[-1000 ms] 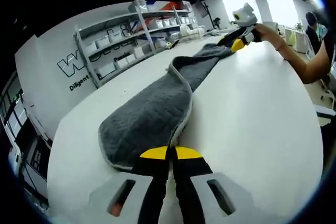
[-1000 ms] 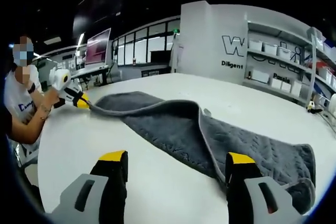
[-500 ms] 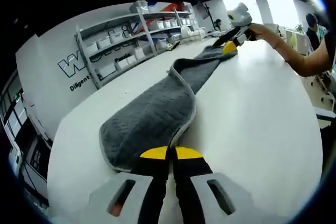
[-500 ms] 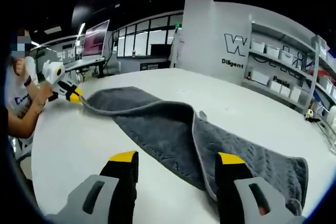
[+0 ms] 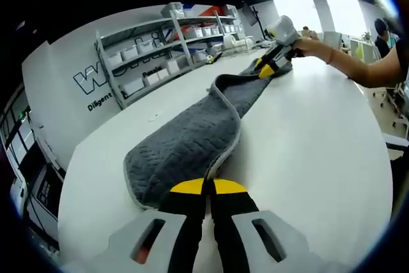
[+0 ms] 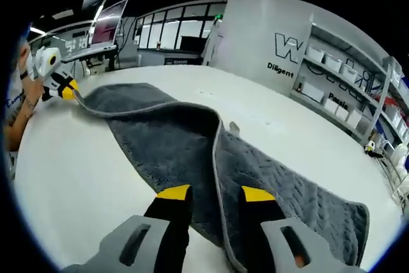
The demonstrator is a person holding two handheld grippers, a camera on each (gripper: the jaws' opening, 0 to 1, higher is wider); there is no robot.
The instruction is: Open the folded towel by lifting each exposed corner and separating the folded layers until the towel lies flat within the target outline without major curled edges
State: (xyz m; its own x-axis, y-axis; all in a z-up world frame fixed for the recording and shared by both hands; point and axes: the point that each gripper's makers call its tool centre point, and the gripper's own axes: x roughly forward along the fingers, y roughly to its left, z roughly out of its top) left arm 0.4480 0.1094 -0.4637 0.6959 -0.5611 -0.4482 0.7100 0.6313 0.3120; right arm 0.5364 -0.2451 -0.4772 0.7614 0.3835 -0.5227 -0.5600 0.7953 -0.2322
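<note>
The gray towel (image 5: 192, 142) is lying long and half folded on the white bench (image 5: 307, 139). The left claw (image 5: 204, 187) is pinching one end to hold it down. The right claw (image 6: 214, 193) is hanging half spread over the raised fold, ready to grab.

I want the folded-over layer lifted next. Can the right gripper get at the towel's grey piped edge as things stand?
Probably yes. The right gripper sits low over the towel, jaws narrowly apart, with the piped edge running between them. Nothing lies in the way. The left gripper holds the far end.
</note>
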